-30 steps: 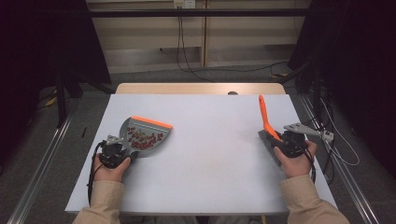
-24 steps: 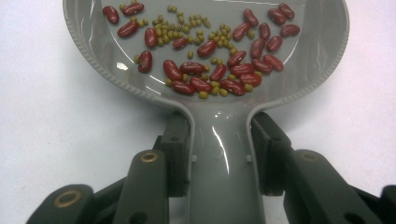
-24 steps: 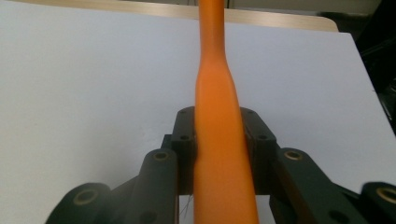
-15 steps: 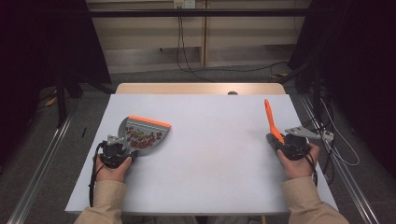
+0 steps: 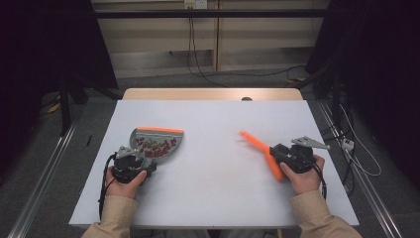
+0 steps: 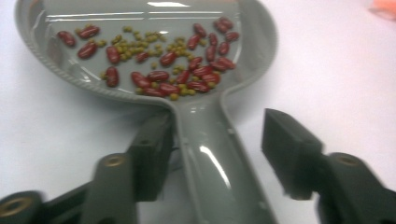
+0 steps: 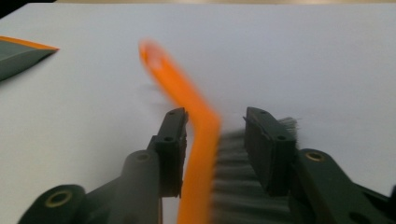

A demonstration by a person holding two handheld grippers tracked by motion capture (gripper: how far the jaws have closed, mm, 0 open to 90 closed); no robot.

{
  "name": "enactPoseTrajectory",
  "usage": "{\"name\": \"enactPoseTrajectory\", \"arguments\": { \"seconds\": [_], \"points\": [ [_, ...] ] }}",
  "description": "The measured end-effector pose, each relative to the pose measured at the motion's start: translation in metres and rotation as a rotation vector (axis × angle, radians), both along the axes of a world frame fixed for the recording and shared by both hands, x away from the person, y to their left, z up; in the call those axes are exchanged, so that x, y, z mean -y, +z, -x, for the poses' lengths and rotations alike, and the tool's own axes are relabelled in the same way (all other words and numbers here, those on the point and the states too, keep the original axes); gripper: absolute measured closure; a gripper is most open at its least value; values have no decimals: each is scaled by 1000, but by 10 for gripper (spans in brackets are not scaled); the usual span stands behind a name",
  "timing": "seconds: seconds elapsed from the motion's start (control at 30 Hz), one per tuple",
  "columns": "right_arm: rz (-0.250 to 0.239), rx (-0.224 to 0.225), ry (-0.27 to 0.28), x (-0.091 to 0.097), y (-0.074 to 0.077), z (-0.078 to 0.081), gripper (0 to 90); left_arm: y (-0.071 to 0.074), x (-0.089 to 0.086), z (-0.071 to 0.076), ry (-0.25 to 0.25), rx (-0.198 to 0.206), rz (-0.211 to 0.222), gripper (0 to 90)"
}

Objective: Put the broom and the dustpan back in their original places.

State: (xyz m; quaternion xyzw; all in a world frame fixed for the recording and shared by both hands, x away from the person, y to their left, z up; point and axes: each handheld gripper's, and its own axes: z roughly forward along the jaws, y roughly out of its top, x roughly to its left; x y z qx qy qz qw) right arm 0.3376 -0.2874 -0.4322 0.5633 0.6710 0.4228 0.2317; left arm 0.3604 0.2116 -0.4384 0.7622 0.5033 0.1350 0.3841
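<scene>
Sweep done: beans (image 6: pixel 163 65) sit in dustpan (image 5: pixel 157 141). Both grippers' fingers have just been opening (dustpan handle, brush (image 5: pixel 262 151) between them, released); withdrawal remains.

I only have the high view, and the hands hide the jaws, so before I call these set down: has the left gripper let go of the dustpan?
Observer: Yes. The left gripper has just been opening its jaws. The dustpan handle lies between them, and one jaw stands clear of it.
Operator: And the brush on the right?
Observer: The right gripper has also just been opening its jaws. The brush is between them and the pads don't seem to press on it.
Operator: Which way do its bristles face?
Observer: The grey bristles point toward one jaw, with the orange back toward the other.
Operator: What's in the pan?
Observer: Red beans and small green beans, spread over its floor.
</scene>
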Motion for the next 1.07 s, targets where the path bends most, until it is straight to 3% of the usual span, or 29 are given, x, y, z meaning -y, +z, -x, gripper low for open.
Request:
{"name": "enactPoseTrajectory", "arguments": {
  "seconds": [0.1, 0.3, 0.6, 0.9, 1.07],
  "points": [
    [-41, 9, 32, -2, 2, 2, 494, 1, -1, 4, -22, 14, 23, 370],
    [-46, 2, 92, -2, 0, 9, 404, 5, -4, 12, -64, 89, 45, 197],
    [-53, 40, 142, 5, 2, 27, 348, 12, -12, 23, -135, 210, 97, 110],
    [-41, 52, 178, 7, -3, 45, 326, 10, -12, 30, -207, 200, 111, 104],
    [-43, 51, 190, 7, -4, 49, 323, 9, -12, 29, -205, 204, 120, 99]
  ]
}}
